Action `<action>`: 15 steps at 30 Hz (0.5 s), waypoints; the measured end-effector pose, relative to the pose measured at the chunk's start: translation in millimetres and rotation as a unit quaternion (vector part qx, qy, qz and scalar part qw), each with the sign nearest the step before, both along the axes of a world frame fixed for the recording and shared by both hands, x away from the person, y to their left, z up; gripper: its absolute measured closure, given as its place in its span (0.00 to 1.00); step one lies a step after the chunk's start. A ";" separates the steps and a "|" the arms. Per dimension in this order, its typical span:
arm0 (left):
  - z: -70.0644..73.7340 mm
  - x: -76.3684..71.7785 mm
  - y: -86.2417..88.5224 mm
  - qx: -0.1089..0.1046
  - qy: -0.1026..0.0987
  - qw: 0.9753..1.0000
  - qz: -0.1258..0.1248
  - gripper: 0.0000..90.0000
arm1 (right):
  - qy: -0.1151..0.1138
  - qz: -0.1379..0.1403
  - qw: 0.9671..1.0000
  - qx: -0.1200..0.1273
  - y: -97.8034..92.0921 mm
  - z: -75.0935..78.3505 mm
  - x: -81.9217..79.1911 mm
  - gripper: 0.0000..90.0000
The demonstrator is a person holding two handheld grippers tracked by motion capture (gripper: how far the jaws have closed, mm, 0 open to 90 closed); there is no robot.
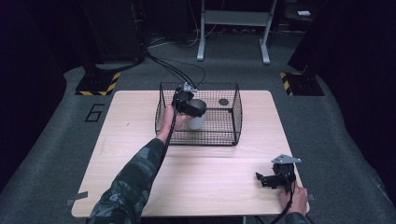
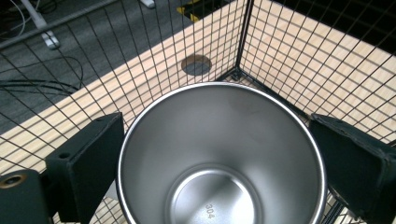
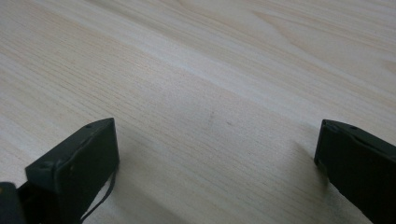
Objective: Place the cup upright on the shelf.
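One steel cup (image 2: 219, 154) stands inside the one wire basket (image 1: 236, 114) at the far middle of the table (image 1: 140, 140). In the high view the cup (image 1: 197, 114) sits in the basket's left half, upright, its mouth open to the top. The left gripper (image 1: 191, 108) is over it, held by the left hand (image 1: 169, 119) just at the basket's near-left wall. In the left gripper view its two black jaws stand one on each side of the cup's rim; the left jaw looks to touch the wall, the right one sits just beside it with a sliver of gap, so I cannot tell whether the cup is truly clamped. The number 304 is stamped on the cup's bottom.

One dark round disc (image 2: 196, 65) lies on the basket floor near the far corner, well apart from the cup.

The right gripper (image 1: 268, 179) rests low at the table's near-right corner, held by the right hand (image 1: 293, 198). In the right gripper view its two jaws are spread wide over bare wood with nothing between them.

Two cables trail from the left gripper toward the floor behind the table.
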State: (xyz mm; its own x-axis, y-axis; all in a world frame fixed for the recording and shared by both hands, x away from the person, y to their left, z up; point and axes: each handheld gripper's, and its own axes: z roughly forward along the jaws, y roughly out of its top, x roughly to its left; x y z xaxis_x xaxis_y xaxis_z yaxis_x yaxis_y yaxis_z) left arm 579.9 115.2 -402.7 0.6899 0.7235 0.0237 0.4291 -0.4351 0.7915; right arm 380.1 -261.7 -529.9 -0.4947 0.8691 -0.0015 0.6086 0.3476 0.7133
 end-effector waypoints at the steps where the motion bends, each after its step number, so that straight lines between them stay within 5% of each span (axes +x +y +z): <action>1: -0.7 0.3 -1.0 0.002 0.000 1.000 -0.001 0.07 | 0.000 0.000 1.000 0.000 0.0 0.0 0.0 0.00; 15: -5.0 5.0 -5.9 0.011 0.009 1.000 0.003 0.07 | 0.000 0.000 1.000 0.000 0.0 0.0 0.0 0.00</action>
State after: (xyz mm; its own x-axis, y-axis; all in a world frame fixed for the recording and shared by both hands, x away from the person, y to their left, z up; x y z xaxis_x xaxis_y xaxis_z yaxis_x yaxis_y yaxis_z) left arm 584.9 109.3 -407.7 0.6867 0.7264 0.0275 0.4458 -0.4507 0.7734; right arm 380.1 -261.7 -529.9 -0.4945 0.8692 -0.0018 0.6089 0.3479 0.7129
